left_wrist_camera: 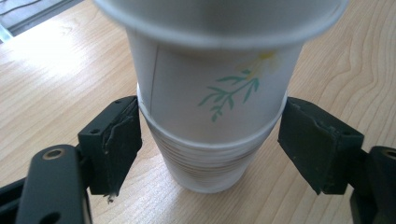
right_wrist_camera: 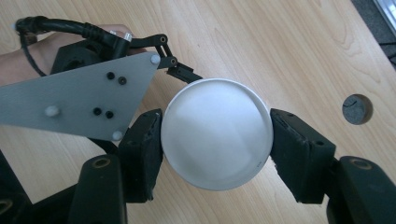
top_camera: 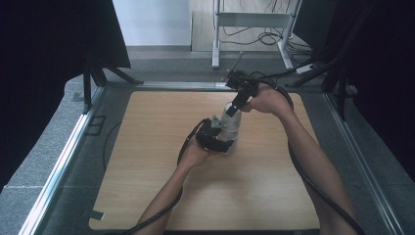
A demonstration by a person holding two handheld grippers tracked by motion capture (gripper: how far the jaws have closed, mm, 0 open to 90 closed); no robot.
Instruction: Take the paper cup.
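Wood-grain table, nested paper cups

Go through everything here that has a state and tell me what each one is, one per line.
Cup stack: upright on the table, nested.
Top cup: partly out of the stack, rim up, empty inside.
Left gripper: jaws around the stack's lower cups.
Right gripper: shut on the top cup's rim from above.

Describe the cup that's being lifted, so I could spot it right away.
On the wooden table, near its middle, stands a stack of paper cups. The top cup is the one gripped at its rim by the right gripper. It is white with a green sprig printed on its side, unlike the plain nested rims below.
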